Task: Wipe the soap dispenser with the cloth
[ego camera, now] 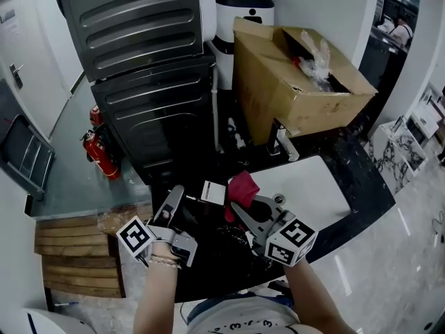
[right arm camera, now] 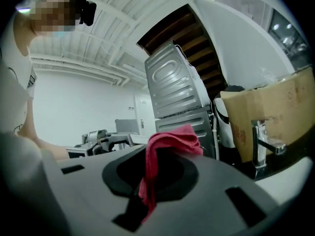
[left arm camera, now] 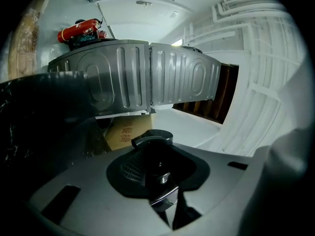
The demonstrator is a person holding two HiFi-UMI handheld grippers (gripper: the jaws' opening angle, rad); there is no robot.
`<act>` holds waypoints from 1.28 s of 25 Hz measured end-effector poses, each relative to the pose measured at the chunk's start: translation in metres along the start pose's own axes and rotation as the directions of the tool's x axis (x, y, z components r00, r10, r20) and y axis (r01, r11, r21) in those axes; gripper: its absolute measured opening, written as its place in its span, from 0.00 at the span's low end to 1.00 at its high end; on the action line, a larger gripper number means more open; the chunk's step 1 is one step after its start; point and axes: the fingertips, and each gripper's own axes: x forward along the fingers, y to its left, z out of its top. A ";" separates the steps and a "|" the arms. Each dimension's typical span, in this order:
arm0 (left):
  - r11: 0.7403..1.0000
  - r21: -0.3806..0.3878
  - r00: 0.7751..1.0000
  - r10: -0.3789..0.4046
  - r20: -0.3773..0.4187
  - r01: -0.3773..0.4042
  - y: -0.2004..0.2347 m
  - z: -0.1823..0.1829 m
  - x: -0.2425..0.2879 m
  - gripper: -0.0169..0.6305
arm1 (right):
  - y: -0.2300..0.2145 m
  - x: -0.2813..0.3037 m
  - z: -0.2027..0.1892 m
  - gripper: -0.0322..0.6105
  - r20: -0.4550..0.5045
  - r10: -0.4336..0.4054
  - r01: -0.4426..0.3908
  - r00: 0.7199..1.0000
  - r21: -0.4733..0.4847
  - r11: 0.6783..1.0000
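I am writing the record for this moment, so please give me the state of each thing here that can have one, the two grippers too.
left gripper: shut on the soap dispenser.
soap dispenser: held at its pump by the left jaws.
right gripper: shut on the red cloth.
red cloth: pinched and bunched, apart from the dispenser.
cardboard box: open at the top.
tap: no water seen running.

Dark counter (ego camera: 363, 181), cardboard box (ego camera: 292, 82)
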 end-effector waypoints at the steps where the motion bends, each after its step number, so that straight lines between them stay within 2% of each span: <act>1: 1.000 -0.005 1.000 0.004 0.009 -0.004 0.000 0.001 0.001 0.19 | 0.004 -0.001 0.002 0.13 0.004 0.025 -0.025 1.000 0.000 1.000; 5: 1.000 -0.021 0.999 0.008 0.040 -0.007 0.001 0.007 0.004 0.19 | 0.024 -0.005 0.005 0.13 0.026 0.122 -0.122 0.992 -0.001 0.993; 9: 0.998 -0.051 0.999 -0.023 0.045 0.025 -0.005 0.010 0.006 0.19 | 0.036 -0.010 0.012 0.13 0.047 0.183 -0.183 0.982 0.001 0.983; 10: 0.998 -0.059 0.998 -0.031 0.050 0.034 -0.006 0.011 0.005 0.19 | 0.034 -0.012 0.013 0.13 0.051 0.171 -0.171 0.984 -0.001 0.985; 12: 0.995 -0.087 0.997 -0.051 0.061 0.057 -0.009 0.011 0.003 0.19 | 0.020 -0.017 0.013 0.13 0.062 0.086 -0.086 0.994 -0.001 0.996; 14: 0.987 -0.137 0.995 -0.075 0.066 0.083 -0.010 0.010 0.003 0.19 | 0.001 -0.018 0.011 0.13 0.056 -0.006 0.006 0.998 -0.006 1.000; 16: 0.976 -0.194 0.994 -0.092 0.061 0.102 -0.011 0.006 0.004 0.19 | -0.009 -0.016 0.008 0.13 0.037 -0.045 0.046 0.998 -0.032 0.998; 20: 0.959 -0.266 0.995 -0.086 0.051 0.096 -0.011 -0.001 0.004 0.19 | -0.004 -0.004 0.011 0.13 0.027 -0.014 0.016 1.000 -0.084 0.996; 26: 0.965 -0.256 0.996 -0.044 0.077 0.062 -0.006 0.003 0.000 0.19 | 0.015 0.002 -0.001 0.13 -0.029 0.076 -0.078 0.997 -0.086 0.993; 32: 0.967 -0.248 0.993 -0.042 0.108 0.068 -0.006 0.012 -0.008 0.19 | 0.043 0.001 0.004 0.13 -0.005 0.128 -0.128 0.992 -0.081 0.988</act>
